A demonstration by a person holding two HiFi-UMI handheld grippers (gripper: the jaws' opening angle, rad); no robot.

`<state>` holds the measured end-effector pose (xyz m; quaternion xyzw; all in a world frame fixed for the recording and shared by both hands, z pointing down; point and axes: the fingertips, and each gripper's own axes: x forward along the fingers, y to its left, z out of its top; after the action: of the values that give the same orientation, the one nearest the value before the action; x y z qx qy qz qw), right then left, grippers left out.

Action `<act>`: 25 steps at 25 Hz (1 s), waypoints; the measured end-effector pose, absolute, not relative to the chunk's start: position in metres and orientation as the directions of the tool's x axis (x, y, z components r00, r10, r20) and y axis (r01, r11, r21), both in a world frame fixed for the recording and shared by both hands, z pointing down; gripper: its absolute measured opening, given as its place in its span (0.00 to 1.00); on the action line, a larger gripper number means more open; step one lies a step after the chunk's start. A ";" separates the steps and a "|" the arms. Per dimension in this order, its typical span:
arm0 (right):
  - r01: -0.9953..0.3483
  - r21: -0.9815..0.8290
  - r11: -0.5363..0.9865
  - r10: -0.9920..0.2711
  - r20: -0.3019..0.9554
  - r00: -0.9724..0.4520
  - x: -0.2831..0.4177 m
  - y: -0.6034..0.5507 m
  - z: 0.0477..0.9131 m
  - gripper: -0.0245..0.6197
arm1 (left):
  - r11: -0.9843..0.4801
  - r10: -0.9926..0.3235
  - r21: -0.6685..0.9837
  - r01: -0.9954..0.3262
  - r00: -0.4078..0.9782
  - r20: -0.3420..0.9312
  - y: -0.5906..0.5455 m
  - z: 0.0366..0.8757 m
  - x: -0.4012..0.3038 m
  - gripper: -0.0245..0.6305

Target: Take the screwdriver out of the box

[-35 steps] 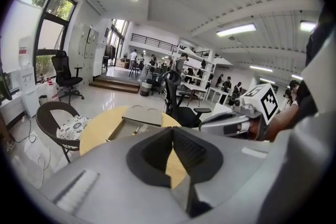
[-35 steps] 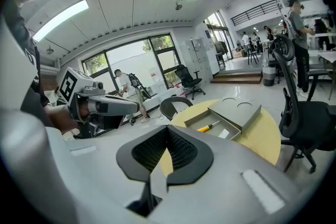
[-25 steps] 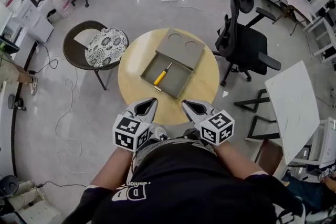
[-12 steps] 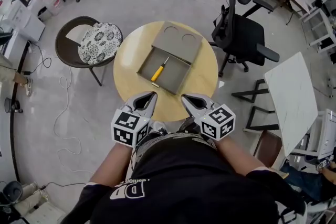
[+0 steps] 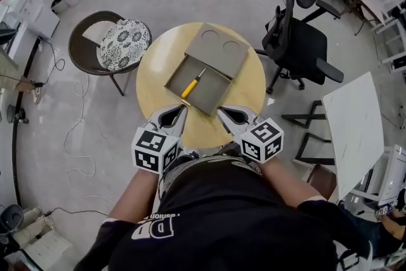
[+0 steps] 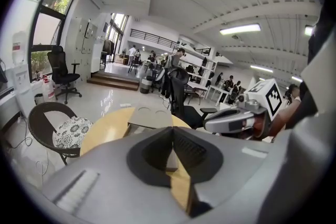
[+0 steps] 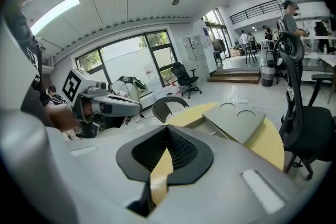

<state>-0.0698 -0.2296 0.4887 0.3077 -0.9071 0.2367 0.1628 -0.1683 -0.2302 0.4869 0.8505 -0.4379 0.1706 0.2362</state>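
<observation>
A grey box lies open on a round wooden table, its lid resting on the far side. Inside it lies the screwdriver with a yellow handle, tip pointing away. My left gripper and right gripper hover side by side over the table's near edge, just short of the box, both shut and empty. In the left gripper view the jaws meet, with the lid beyond. In the right gripper view the jaws also meet, the lid ahead. Neither gripper view shows the screwdriver.
A brown chair with a patterned cushion stands left of the table. A black office chair stands to the right, and a white tabletop further right. Cables trail on the floor at left.
Both grippers have moved forward together toward the box and now reach over the table's near edge. Their jaws stayed shut.
</observation>
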 end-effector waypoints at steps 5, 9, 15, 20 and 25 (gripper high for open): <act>-0.615 -0.341 0.711 -0.456 0.442 -0.772 -0.060 -0.244 0.495 0.04 | -0.488 -0.677 0.240 -0.840 0.537 0.503 -0.240 0.488 -0.156 0.13; -0.599 -0.347 0.721 -0.436 0.444 -0.782 -0.056 -0.255 0.499 0.04 | -0.467 -0.685 0.226 -0.855 0.512 0.518 -0.250 0.492 -0.152 0.13; -0.577 -0.363 0.731 -0.410 0.442 -0.798 -0.049 -0.265 0.505 0.04 | -0.448 -0.685 0.151 -0.881 0.447 0.575 -0.264 0.509 -0.151 0.13; -0.567 -0.381 0.731 -0.398 0.437 -0.807 -0.044 -0.272 0.511 0.04 | -0.456 -0.634 0.122 -0.882 0.418 0.651 -0.272 0.538 -0.142 0.13; -0.558 -0.396 0.729 -0.391 0.428 -0.815 -0.036 -0.277 0.515 0.04 | -0.479 -0.610 0.016 -0.878 0.346 0.713 -0.285 0.573 -0.140 0.13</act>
<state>-0.0363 -0.2774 0.5152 0.2591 -0.9159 0.2615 0.1598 -0.1401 -0.2853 0.5731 0.7947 -0.4681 0.3286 0.2033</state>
